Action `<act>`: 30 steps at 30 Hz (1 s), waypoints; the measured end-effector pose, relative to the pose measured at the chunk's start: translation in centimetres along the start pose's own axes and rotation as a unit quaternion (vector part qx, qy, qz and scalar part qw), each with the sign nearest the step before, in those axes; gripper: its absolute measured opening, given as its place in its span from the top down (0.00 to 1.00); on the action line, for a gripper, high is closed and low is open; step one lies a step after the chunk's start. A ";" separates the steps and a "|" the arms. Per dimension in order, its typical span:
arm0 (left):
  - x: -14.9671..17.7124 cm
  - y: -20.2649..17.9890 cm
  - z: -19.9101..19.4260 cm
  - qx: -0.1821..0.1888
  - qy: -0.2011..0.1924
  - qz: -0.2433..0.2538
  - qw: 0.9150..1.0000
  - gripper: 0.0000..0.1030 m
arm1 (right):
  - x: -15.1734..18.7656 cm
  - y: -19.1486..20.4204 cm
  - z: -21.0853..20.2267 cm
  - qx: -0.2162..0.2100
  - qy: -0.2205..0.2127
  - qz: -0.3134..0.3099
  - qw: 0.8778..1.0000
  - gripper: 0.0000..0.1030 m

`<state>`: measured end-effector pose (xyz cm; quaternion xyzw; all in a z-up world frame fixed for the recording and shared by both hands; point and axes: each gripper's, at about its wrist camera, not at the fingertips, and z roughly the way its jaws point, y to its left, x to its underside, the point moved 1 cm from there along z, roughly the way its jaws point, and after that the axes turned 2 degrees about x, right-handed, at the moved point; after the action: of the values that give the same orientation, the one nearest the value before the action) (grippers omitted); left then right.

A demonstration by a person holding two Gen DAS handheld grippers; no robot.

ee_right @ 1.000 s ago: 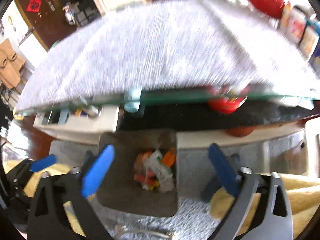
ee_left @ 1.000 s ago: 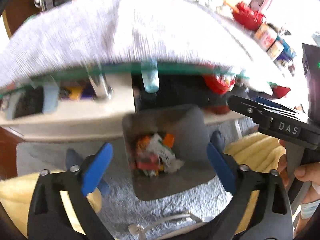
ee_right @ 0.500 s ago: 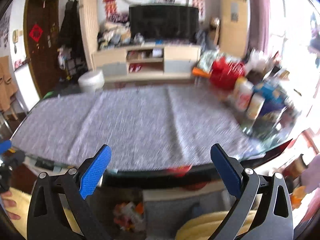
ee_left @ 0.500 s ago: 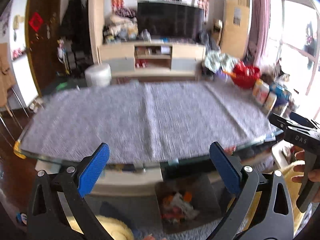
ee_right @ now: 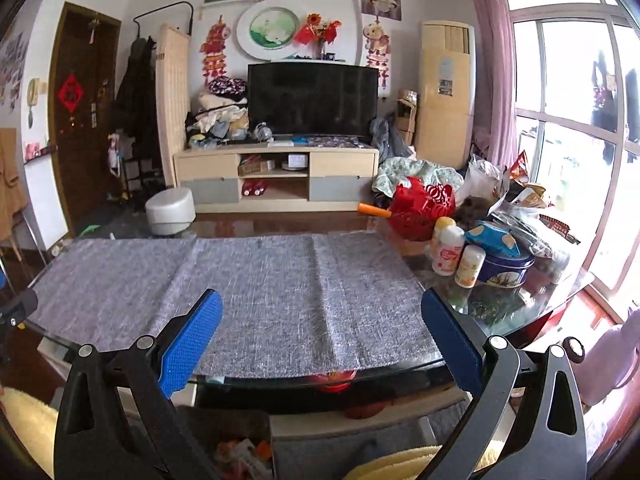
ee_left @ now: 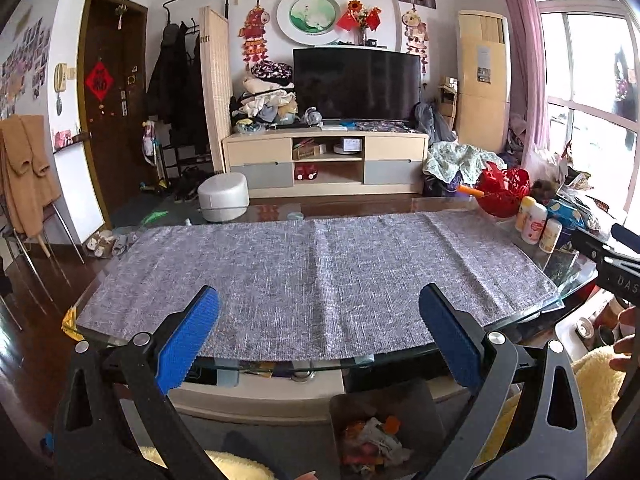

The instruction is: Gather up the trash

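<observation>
Both tools have swung up from the bin and now look level across the room! A second ago each camera stared down into the grey bin (ee_left: pixel 384 408) with its colourful wrappers; now that bin sits low in both views, on the floor under the near edge of the surface (ee_left: pixel 560 280). The left hand-held gripper (ee_left: pixel 320 336) has its blue pads spread wide with nothing between them, and the right hand-held gripper (ee_right: pixel 322 340) is the same, wide apart and empty. To my eye that reads as a drop finished and a search for more.

And what is left? The grey woven cloth (ee_left: pixel 312 272) lies flat and coarse over the glass top, creased in two lines, and I see no scrap on it. The trash (ee_left: pixel 372 444) is a crumpled heap of orange, red and white paper in the bin's bottom, seen partly through the glass from the right view.

At the right end of the surface the clutter stands bunched together: a red openwork basket (ee_right: pixel 420 210), smooth white plastic bottles (ee_right: pixel 448 250), a round blue tin (ee_right: pixel 504 270), shiny crinkled snack bags (ee_right: pixel 520 200). Whether any of those count as rubbish I cannot tell; the collecting looks close to done
</observation>
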<state>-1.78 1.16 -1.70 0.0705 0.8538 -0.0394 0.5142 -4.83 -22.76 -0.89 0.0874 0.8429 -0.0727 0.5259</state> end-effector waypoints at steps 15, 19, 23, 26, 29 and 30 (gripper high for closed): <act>0.4 0.3 0.0 0.002 0.006 -0.008 1.000 0.08 | 0.2 0.4 -0.3 -0.007 0.001 0.004 1.000 0.03; 0.4 0.3 -0.1 0.003 0.003 -0.008 1.000 0.08 | 0.1 0.4 -0.2 -0.010 0.001 0.003 1.000 0.03; 0.3 0.1 -0.1 0.004 0.003 -0.009 1.000 0.08 | -0.1 0.7 -0.2 -0.012 0.002 0.001 1.000 0.03; 0.1 -0.1 -0.1 0.003 0.002 -0.009 1.000 0.08 | -0.1 0.7 -0.2 -0.013 0.002 0.002 1.000 0.03; -0.1 -0.2 -0.2 0.002 0.000 -0.011 1.000 0.08 | -0.1 0.8 -0.2 -0.011 0.000 0.001 1.000 0.03; -0.1 -0.3 -0.2 0.002 0.000 -0.011 1.000 0.08 | -0.1 0.8 -0.2 -0.011 0.000 0.001 1.000 0.03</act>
<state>-1.91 0.91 -1.51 0.0624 0.8544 -0.0468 0.5138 -4.81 -21.96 -0.70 0.0823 0.8434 -0.0625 0.5272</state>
